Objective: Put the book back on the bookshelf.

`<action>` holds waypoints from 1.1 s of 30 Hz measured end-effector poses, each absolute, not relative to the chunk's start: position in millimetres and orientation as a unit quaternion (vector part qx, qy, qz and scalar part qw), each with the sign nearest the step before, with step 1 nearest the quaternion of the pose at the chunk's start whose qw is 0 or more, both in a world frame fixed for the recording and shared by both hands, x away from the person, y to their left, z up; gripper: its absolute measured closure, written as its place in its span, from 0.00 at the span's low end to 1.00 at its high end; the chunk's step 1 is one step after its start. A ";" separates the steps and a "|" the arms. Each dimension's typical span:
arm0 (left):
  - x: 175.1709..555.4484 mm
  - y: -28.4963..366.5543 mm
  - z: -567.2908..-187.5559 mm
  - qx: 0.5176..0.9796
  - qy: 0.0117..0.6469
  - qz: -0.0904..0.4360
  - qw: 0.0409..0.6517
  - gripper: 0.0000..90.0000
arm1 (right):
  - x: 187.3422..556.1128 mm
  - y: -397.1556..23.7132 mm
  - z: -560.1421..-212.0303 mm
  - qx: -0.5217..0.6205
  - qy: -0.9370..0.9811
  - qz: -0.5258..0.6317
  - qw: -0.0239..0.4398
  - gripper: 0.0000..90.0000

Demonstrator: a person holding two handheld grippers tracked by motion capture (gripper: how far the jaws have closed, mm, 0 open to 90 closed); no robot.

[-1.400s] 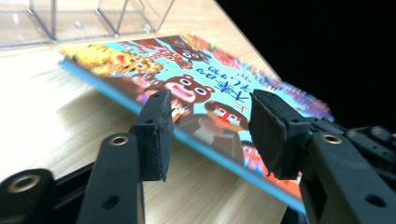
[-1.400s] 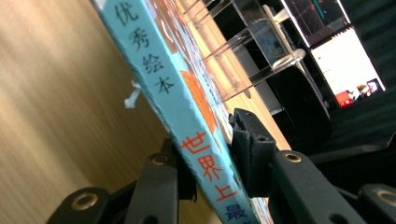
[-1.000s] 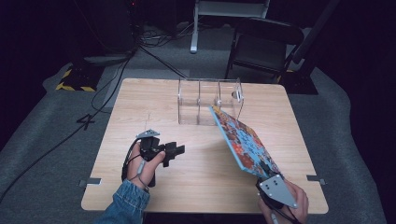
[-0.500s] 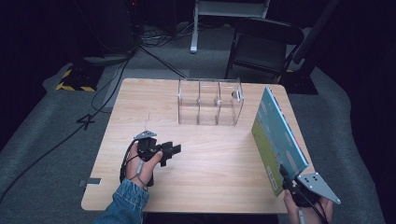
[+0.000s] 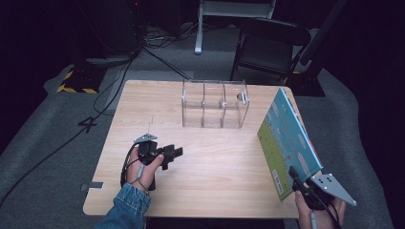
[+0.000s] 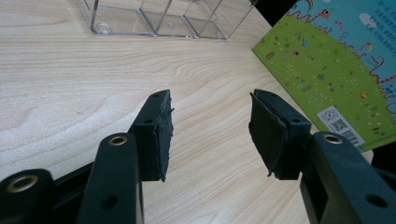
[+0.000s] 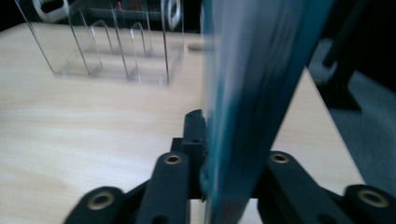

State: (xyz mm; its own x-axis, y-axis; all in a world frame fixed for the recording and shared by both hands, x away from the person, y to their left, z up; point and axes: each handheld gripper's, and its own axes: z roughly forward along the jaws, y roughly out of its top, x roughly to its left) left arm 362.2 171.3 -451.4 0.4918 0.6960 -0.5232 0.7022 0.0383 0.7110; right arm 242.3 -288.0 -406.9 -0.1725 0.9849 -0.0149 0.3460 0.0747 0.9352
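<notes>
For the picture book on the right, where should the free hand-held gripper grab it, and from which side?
Probably the book's top edge near the far corner, coming in from the table's middle. It stands tilted on edge, its near bottom corner already clamped by the right hand-held gripper, so the thin upper edge is free. The left hand-held gripper is open.

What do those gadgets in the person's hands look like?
Both are black two-jaw tools. The left gripper has flat dark rubber pads, brass-ringed holes along its links and a thin cable. The right gripper carries a grey three-cornered plate with small holes. A blue denim sleeve covers the left forearm.
</notes>
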 end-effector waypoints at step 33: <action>362.7 174.1 -460.2 0.690 0.504 -0.014 0.518 0.54 | 266.0 -279.7 -378.2 0.501 0.622 0.458 0.391 0.81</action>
